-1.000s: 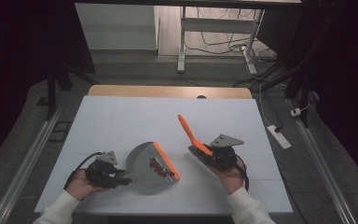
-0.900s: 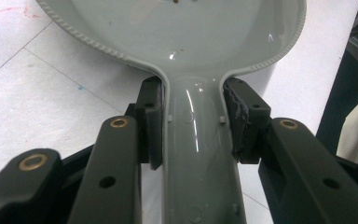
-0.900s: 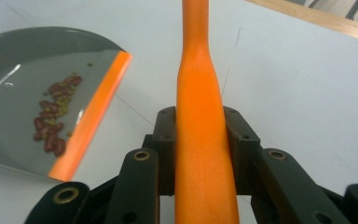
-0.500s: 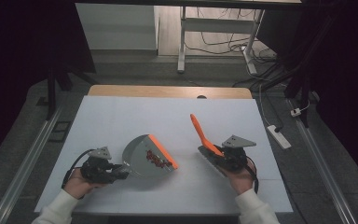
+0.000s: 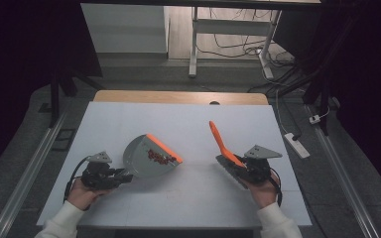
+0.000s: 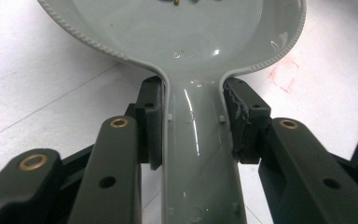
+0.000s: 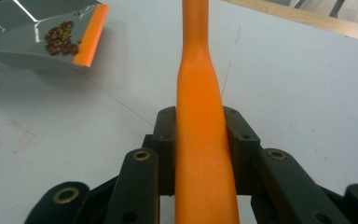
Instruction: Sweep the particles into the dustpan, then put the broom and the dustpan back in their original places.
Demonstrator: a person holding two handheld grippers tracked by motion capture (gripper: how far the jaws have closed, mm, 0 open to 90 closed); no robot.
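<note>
Dustpan (image 5: pixel 146 158) | on the table (image 5: pixel 188 193) left of centre, red bits (image 5: pixel 158 156) behind its orange lip | we clamp its grey handle in the left gripper (image 5: pixel 124 176) | we clamp the orange brush handle (image 5: pixel 222 141) in the right gripper (image 5: pixel 230 166), well apart from the pan, tip raised.

The person wears white sleeves (image 5: pixel 62 224). Each hand carries a black gripper, left (image 5: pixel 124 176) and right (image 5: pixel 224 161), with brass-coloured pivot pins, a grey three-cornered plate on top and a trailing black cable.
</note>
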